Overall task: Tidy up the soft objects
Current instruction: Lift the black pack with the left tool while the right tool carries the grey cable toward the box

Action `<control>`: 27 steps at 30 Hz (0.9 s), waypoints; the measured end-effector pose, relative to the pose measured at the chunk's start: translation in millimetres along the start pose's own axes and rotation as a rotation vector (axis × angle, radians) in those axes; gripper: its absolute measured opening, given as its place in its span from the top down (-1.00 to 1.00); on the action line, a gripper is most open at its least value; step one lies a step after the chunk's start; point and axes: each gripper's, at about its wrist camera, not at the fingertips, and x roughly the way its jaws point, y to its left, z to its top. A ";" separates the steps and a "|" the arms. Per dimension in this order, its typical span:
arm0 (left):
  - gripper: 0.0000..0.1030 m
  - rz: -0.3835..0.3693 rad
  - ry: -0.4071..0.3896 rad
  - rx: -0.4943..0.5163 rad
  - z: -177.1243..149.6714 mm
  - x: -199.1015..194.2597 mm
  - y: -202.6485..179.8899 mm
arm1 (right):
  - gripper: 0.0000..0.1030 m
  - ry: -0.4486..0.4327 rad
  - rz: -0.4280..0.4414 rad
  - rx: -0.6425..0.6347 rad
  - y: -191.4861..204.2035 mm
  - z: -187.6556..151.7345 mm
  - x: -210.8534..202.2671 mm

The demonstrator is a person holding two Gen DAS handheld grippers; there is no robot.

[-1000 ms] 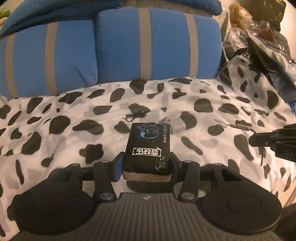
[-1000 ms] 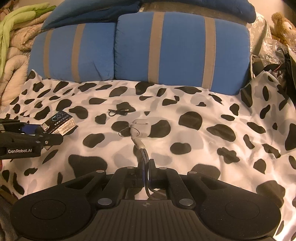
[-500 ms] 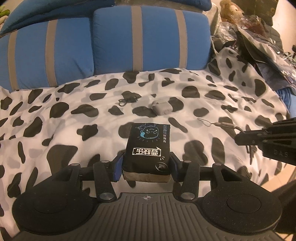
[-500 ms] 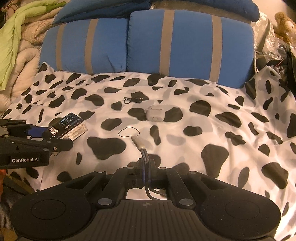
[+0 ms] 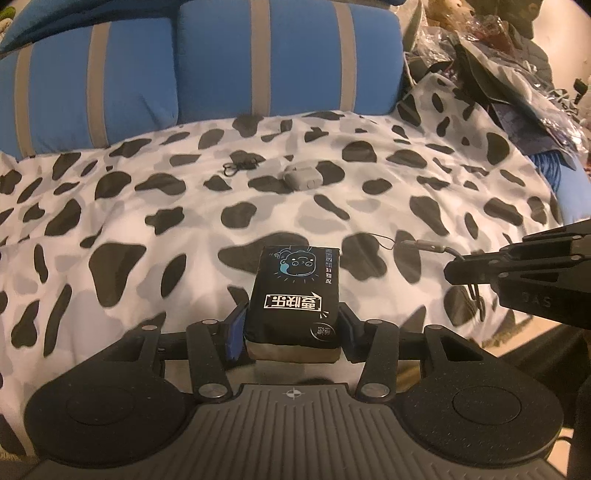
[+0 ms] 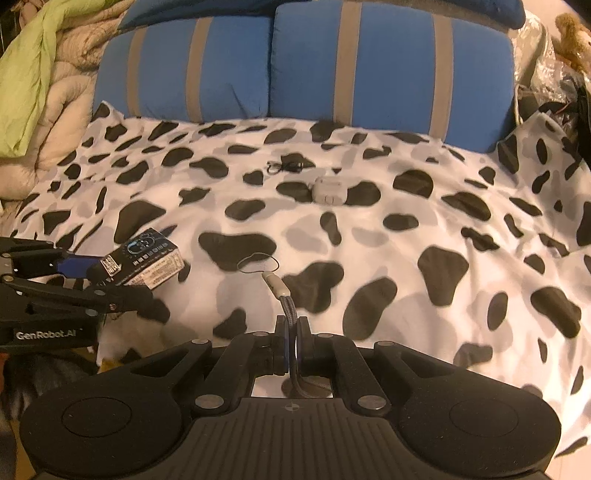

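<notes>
My left gripper point(image 5: 291, 326) is shut on a black tissue pack point(image 5: 295, 291) with a cartoon face, held above the cow-print blanket point(image 5: 147, 229). The same tissue pack point(image 6: 147, 260) shows at the left of the right wrist view, in the left gripper point(image 6: 125, 280). My right gripper point(image 6: 291, 339) is shut on a grey braided cable point(image 6: 290, 314) whose plug and thin loop stick out ahead of the fingers. In the left wrist view the right gripper point(image 5: 454, 273) comes in from the right with that cable point(image 5: 424, 245). Both hang near the bed's front edge.
A small white case point(image 6: 328, 190) and a coiled black cord point(image 6: 288, 166) lie mid-blanket. Two blue striped pillows point(image 6: 369, 66) stand at the back. A beige and green quilt point(image 6: 40, 74) is piled at left. Bags and a plush toy point(image 6: 572, 35) clutter the right side.
Both grippers have drawn back from the pillows toward the bed's front edge, each keeping its hold. The white case and black cord now lie farther off.
</notes>
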 end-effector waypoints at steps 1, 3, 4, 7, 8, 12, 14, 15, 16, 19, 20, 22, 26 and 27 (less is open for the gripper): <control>0.07 -0.003 0.005 -0.001 -3.4 -2.0 -0.4 | 0.89 0.006 0.001 -0.001 0.4 -3.0 -1.0; 0.07 -0.010 0.021 -0.005 -9.8 -5.6 -0.9 | 0.89 0.013 0.005 0.008 0.0 -9.8 -5.3; 0.07 -0.012 0.031 -0.010 -13.1 -7.2 -0.9 | 0.89 0.016 0.008 0.017 -0.5 -12.5 -7.3; 0.07 -0.020 0.066 -0.029 -21.2 -11.2 -1.0 | 0.89 0.026 0.025 0.045 -0.8 -20.6 -14.5; 0.07 -0.022 0.076 -0.035 -23.0 -12.5 -1.1 | 0.89 0.028 0.031 0.049 0.4 -22.7 -16.8; 0.07 -0.031 0.115 -0.048 -29.0 -17.2 -3.1 | 0.89 0.044 0.053 0.043 8.9 -28.9 -22.9; 0.07 -0.035 0.131 -0.051 -31.5 -18.3 -4.7 | 0.89 0.054 0.058 0.038 12.4 -30.7 -23.7; 0.07 -0.036 0.143 -0.050 -33.0 -18.4 -5.6 | 0.89 0.061 0.060 0.036 14.2 -32.1 -23.9; 0.07 -0.037 0.153 -0.049 -34.7 -18.4 -6.6 | 0.89 0.068 0.064 0.033 15.4 -32.9 -23.8; 0.07 -0.041 0.194 -0.047 -39.8 -17.1 -8.9 | 0.89 0.087 0.072 0.028 18.8 -35.9 -23.5; 0.07 -0.041 0.208 -0.045 -41.4 -16.3 -9.6 | 0.89 0.092 0.074 0.027 19.3 -36.4 -23.3; 0.07 -0.045 0.235 -0.038 -43.8 -14.6 -11.2 | 0.88 0.099 0.078 0.024 20.8 -37.5 -22.8; 0.06 -0.046 0.302 -0.035 -47.5 -7.8 -11.8 | 0.88 0.112 0.084 0.019 22.2 -37.8 -20.9; 0.06 -0.048 0.324 -0.037 -48.4 -4.6 -11.2 | 0.88 0.114 0.085 0.019 22.2 -37.6 -20.3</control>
